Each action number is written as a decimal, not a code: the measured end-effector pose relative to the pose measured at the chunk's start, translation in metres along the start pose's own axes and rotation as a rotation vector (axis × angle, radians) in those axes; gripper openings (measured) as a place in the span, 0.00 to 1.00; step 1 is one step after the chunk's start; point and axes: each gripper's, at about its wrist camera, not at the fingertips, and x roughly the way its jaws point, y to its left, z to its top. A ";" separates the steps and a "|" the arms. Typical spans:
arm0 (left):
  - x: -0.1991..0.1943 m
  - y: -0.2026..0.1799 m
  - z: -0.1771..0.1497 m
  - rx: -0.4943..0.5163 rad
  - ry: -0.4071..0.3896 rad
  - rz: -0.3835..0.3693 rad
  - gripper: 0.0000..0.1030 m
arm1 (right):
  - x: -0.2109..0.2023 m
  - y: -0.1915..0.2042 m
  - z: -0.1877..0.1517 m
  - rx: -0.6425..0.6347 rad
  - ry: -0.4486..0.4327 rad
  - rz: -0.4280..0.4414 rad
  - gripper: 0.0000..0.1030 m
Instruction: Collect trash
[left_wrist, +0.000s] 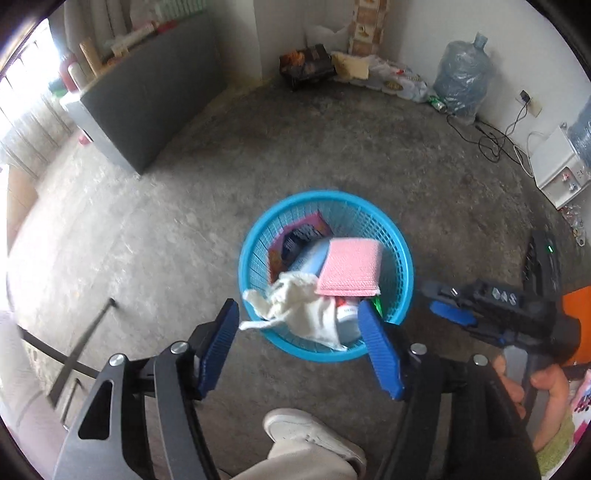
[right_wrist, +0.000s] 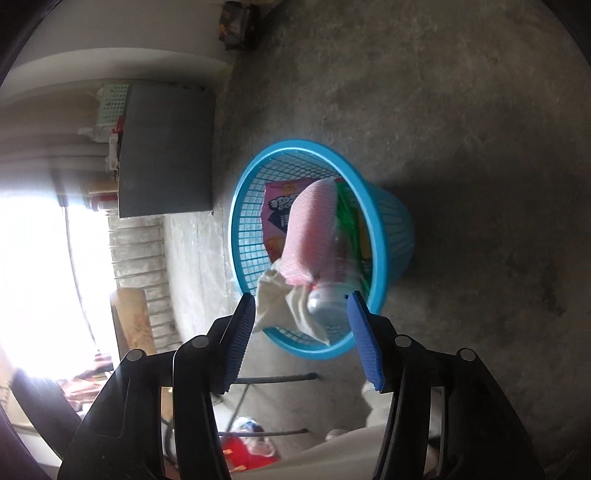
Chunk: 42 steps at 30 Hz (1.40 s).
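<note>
A blue mesh basket (left_wrist: 400, 254) stands on the concrete floor and holds trash: a pink cloth (left_wrist: 351, 267), a crumpled white cloth (left_wrist: 295, 306) hanging over the near rim, a snack bag (left_wrist: 299, 236) and a white bottle (left_wrist: 347, 314). My left gripper (left_wrist: 299, 347) is open and empty just above the basket's near rim. My right gripper (right_wrist: 301, 339) is open and empty above the basket (right_wrist: 391, 236) too; it also shows in the left wrist view (left_wrist: 454, 314) at the right. The pink cloth (right_wrist: 310, 229) and white cloth (right_wrist: 280, 306) show in the right wrist view.
A grey cabinet (left_wrist: 147, 99) stands at the left. Bags, a grill (left_wrist: 306, 66) and a wrapped water jug (left_wrist: 465, 74) line the far wall. A white box (left_wrist: 557, 173) with cables sits at the right. My shoe (left_wrist: 314, 435) is near the basket.
</note>
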 end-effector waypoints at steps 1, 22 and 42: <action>-0.010 0.001 0.000 -0.010 -0.020 0.000 0.64 | -0.009 -0.001 -0.004 -0.009 -0.013 -0.006 0.50; -0.287 0.077 -0.163 -0.327 -0.528 0.026 0.95 | -0.165 0.163 -0.217 -0.960 -0.448 -0.176 0.92; -0.346 0.092 -0.306 -0.604 -0.464 0.448 0.95 | -0.171 0.205 -0.347 -1.306 -0.543 -0.148 0.92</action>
